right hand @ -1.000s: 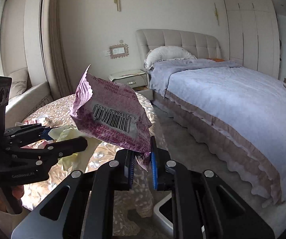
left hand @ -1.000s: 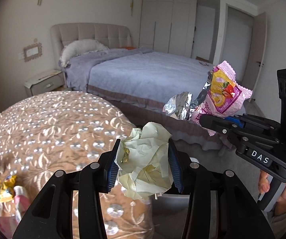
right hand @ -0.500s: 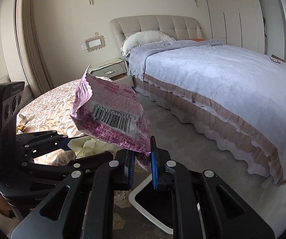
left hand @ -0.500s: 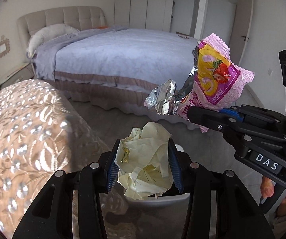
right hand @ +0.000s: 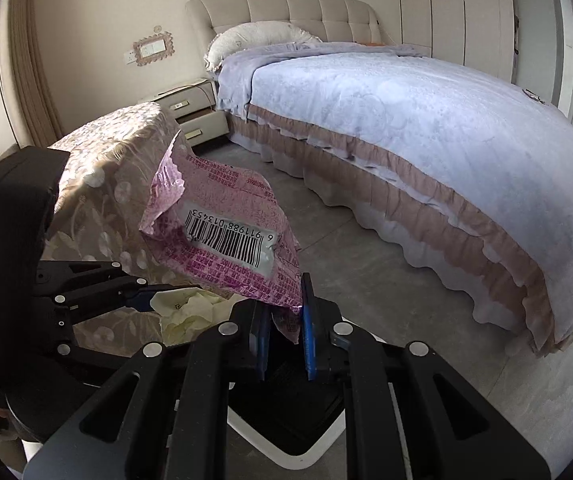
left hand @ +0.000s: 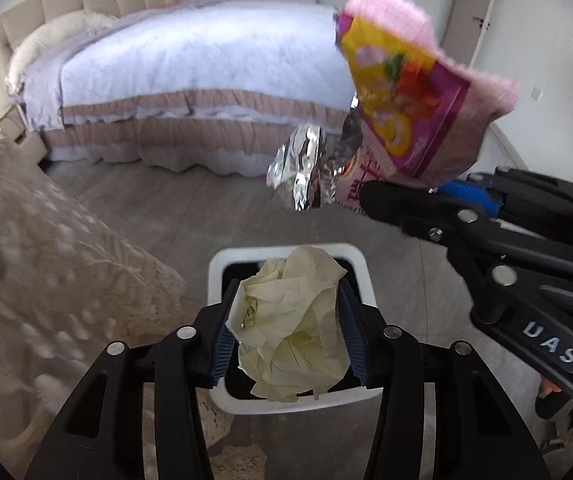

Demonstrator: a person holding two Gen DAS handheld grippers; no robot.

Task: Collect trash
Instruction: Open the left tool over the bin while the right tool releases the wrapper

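A crumpled pale yellow paper ball (left hand: 290, 332) sits between the blue pads of my left gripper (left hand: 288, 320), whose jaws are opening while the pads still touch the paper. It hangs right over a white trash bin (left hand: 216, 276) with a black liner. My right gripper (right hand: 284, 320) is shut on the lower corner of a pink snack wrapper (right hand: 222, 236), held above the same bin (right hand: 286, 446). In the left wrist view the wrapper (left hand: 410, 112) shows its yellow front and torn foil (left hand: 302, 168). The paper ball (right hand: 184, 312) shows beside the right gripper.
A table under a beige flowered cloth (left hand: 46, 260) stands just left of the bin. A bed with a lavender cover (right hand: 426, 128) fills the far side, with a nightstand (right hand: 190, 108) at its head. Grey floor (right hand: 366, 276) lies between bed and bin.
Both grippers have come down and swung away from the table top to above the bin on the floor. Each still carries its piece of trash.
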